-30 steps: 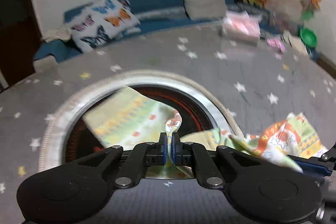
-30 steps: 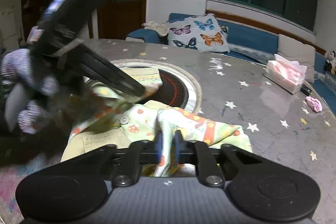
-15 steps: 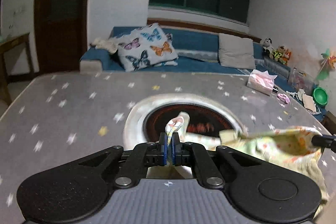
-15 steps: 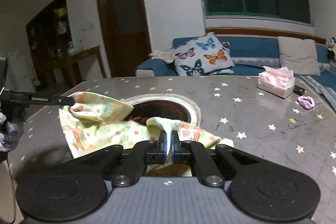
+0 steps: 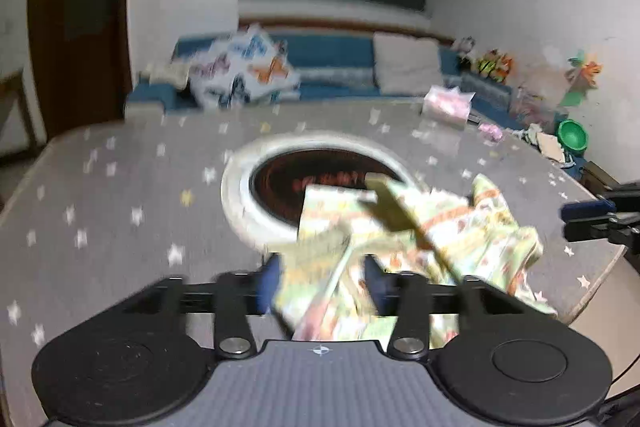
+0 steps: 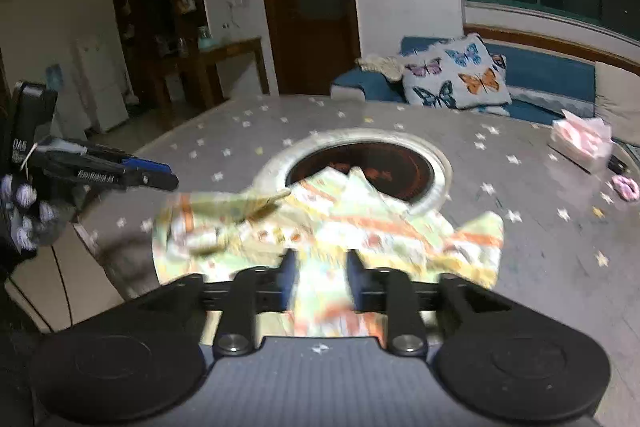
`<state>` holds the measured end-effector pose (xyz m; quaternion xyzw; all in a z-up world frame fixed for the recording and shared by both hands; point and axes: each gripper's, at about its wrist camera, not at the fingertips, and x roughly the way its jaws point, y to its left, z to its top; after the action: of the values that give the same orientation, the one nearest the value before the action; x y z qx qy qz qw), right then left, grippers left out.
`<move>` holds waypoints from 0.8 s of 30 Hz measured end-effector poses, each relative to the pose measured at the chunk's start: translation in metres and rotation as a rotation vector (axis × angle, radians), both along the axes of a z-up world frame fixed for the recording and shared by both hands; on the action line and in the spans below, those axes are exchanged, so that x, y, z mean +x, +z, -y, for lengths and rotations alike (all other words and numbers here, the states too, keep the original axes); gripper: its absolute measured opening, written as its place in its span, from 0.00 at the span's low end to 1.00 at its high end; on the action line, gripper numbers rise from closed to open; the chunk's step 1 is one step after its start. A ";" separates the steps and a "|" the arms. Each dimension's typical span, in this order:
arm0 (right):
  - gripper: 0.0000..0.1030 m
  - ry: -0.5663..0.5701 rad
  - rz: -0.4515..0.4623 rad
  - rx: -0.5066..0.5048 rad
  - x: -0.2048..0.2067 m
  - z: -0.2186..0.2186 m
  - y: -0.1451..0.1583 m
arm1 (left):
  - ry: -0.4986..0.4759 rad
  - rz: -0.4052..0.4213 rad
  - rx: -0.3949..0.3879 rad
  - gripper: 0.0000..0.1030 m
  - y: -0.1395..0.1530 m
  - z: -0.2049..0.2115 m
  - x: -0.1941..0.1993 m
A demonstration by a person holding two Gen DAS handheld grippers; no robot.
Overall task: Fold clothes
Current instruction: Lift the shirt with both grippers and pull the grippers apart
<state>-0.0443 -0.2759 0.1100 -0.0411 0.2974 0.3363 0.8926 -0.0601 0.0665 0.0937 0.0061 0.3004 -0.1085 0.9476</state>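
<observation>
- Lying crumpled on the starry table [image 5: 120, 195], the pale green patterned cloth [image 5: 404, 239] covers part of the round burner [image 5: 320, 179]; blurred. Left gripper [image 5: 320, 283] jaws spread, cloth loose between them.
- Right view: cloth [image 6: 360, 227] bunched at the table's near edge. Right gripper [image 6: 320, 275] jaws apart, level, low over the cloth.

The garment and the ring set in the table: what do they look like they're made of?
Garment: thin, soft printed fabric, probably cotton; it crumples and drapes in loose folds. Ring: pale and smooth, possibly metal or stone; blur leaves it open. Table: hard, smooth grey top with printed stars.
</observation>
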 end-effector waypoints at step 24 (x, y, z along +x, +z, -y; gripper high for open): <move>0.05 -0.138 -0.073 -0.010 0.126 -0.042 -0.068 | 0.017 -0.154 0.040 0.53 -0.061 0.026 0.159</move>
<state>0.0819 -0.2343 0.0420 -0.0125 0.3334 0.2738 0.9021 0.0987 0.0400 0.0329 0.0143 0.3743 -0.0945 0.9224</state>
